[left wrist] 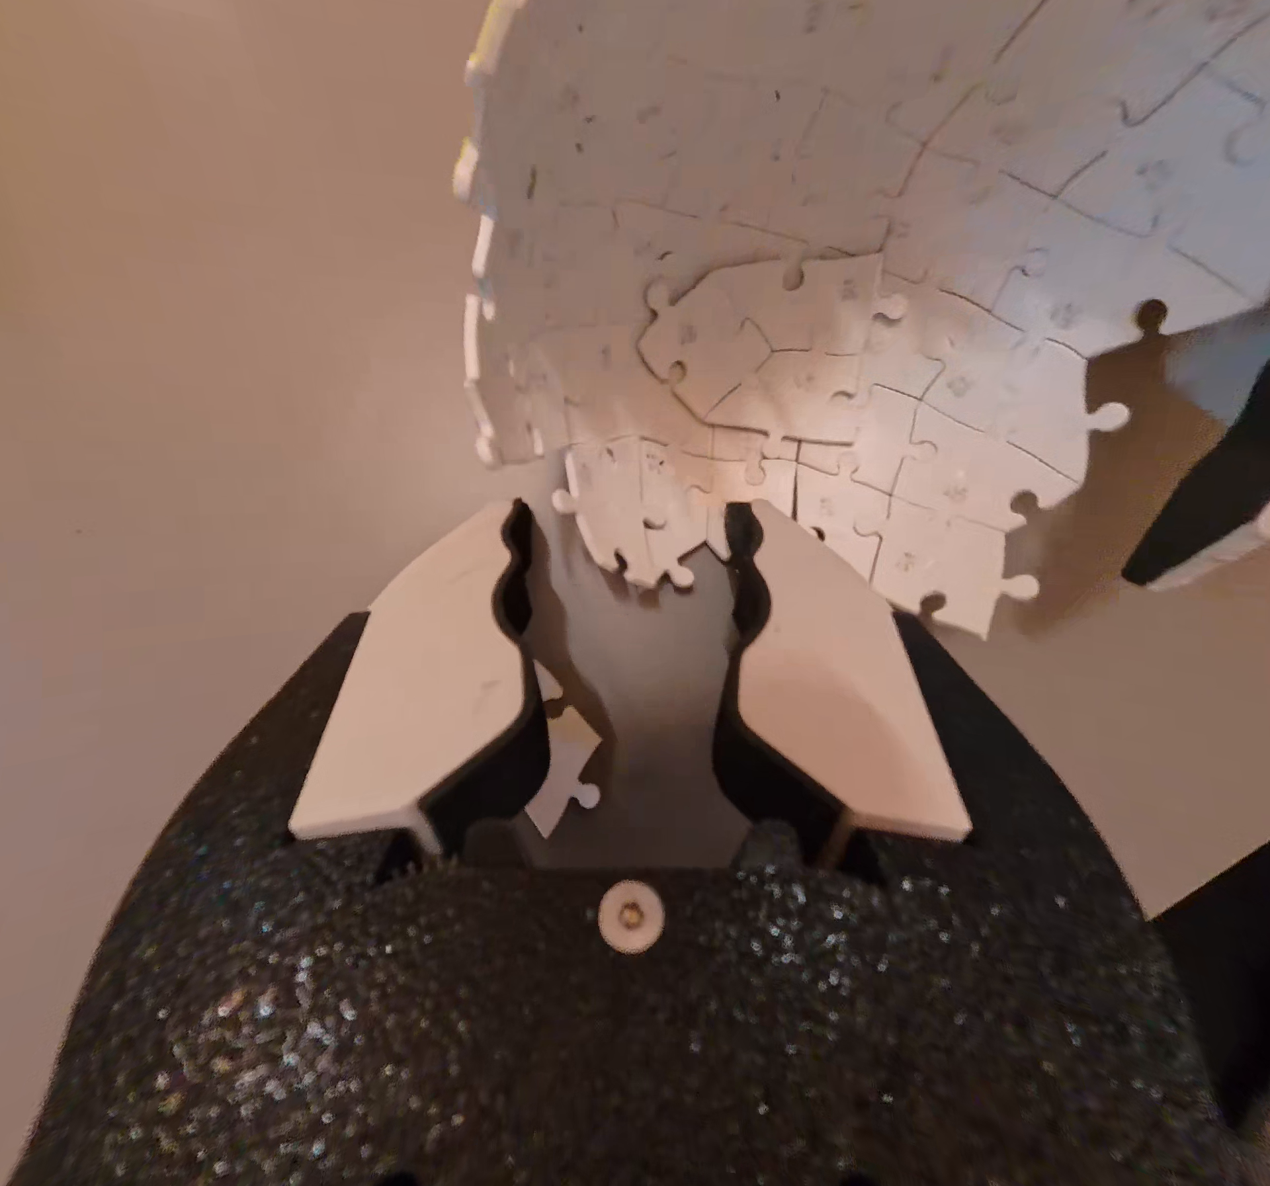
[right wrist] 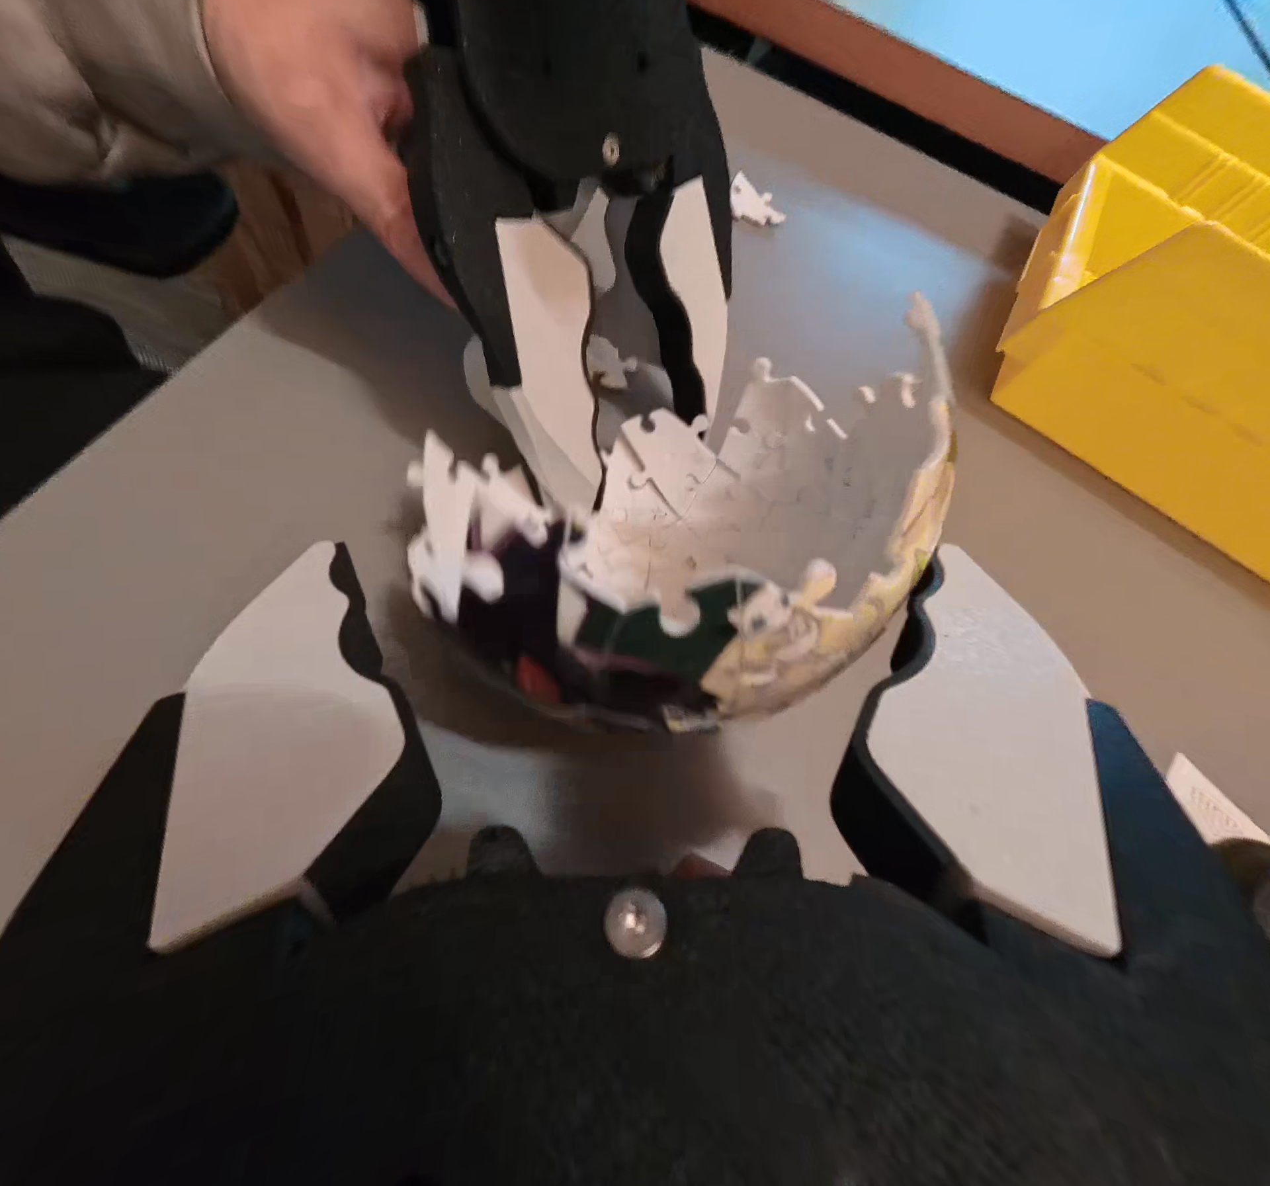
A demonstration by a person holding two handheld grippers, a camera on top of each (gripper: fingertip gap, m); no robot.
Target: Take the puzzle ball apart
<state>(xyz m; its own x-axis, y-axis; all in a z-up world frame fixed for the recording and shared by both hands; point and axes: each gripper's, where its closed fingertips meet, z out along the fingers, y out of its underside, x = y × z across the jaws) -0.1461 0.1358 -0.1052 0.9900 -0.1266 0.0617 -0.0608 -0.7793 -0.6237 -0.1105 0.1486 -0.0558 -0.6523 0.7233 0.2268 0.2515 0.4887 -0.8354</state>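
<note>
Faint printed marks are showing on the white inner faces of the puzzle ball's pieces, too small and blurred to make out; a white card at the table's 4 o'clock edge is also carrying print that is not repeated here.

The puzzle ball is sitting at the centre of the grey table as an open, bowl-like shell, white inside and printed dark green, purple and pale yellow outside, with jagged tabs along its broken rim. In the left wrist view its white interior is filling the frame from 12 to 3 o'clock.

The left gripper is reaching down from 12 o'clock, held by a person's hand, its jaws standing narrowly apart around the shell's far rim; whether they are pinching it cannot be told. The right gripper is standing wide, its fingers flanking the shell, the right one just beside the yellow wall.

Two loose pieces are lying on the table beyond the shell: one at 12 o'clock, one between the left gripper's fingers. A yellow bin is sitting at 2 o'clock, well apart.
</note>
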